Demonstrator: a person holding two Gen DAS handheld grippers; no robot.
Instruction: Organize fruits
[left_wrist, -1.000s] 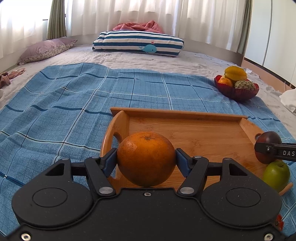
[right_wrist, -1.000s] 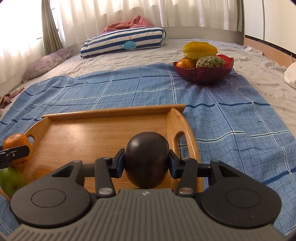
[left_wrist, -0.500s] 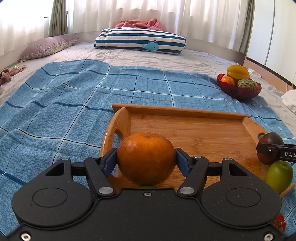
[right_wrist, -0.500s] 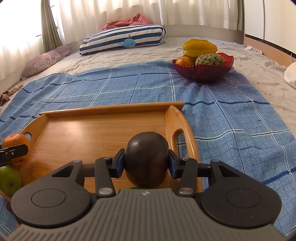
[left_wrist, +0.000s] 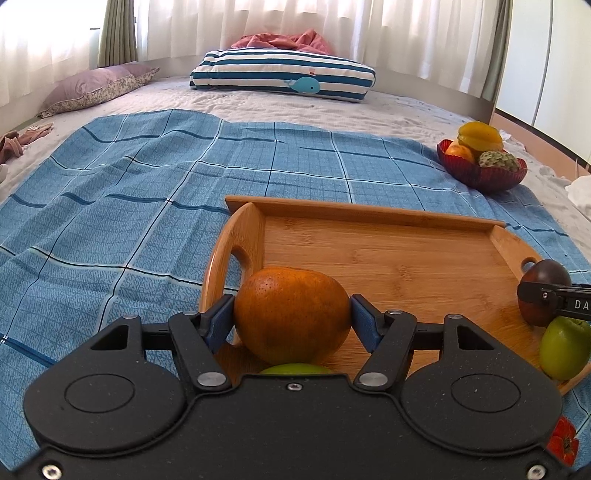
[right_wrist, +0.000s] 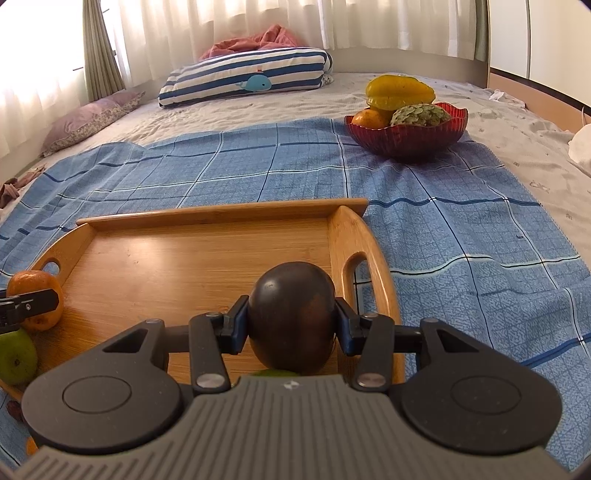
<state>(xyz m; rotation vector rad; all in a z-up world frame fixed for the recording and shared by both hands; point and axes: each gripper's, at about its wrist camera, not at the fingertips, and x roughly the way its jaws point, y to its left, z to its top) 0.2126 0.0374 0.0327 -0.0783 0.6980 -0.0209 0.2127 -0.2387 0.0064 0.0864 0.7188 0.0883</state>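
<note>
My left gripper (left_wrist: 291, 319) is shut on an orange (left_wrist: 291, 314) and holds it over the near left corner of a wooden tray (left_wrist: 388, 254). My right gripper (right_wrist: 291, 325) is shut on a dark purple round fruit (right_wrist: 291, 317) over the tray's near right corner (right_wrist: 184, 258). In the left wrist view the dark fruit (left_wrist: 543, 280) shows at the right, with a green apple (left_wrist: 563, 349) on the tray below it. In the right wrist view the orange (right_wrist: 35, 295) shows at the left, above another green apple (right_wrist: 16, 356). A green fruit (left_wrist: 295, 368) peeks out under the orange.
A red bowl (right_wrist: 406, 138) with a yellow starfruit (right_wrist: 399, 90), an orange fruit and a green custard apple stands far right on the blue checked cloth (right_wrist: 461, 229). A striped whale pillow (left_wrist: 284, 74) and a purple pillow (left_wrist: 96, 86) lie at the back of the bed.
Both grippers have risen slightly with their fruits still clamped, so the tray and bowl sit lower and farther in view. Green fruit now peeks out under each held fruit.
</note>
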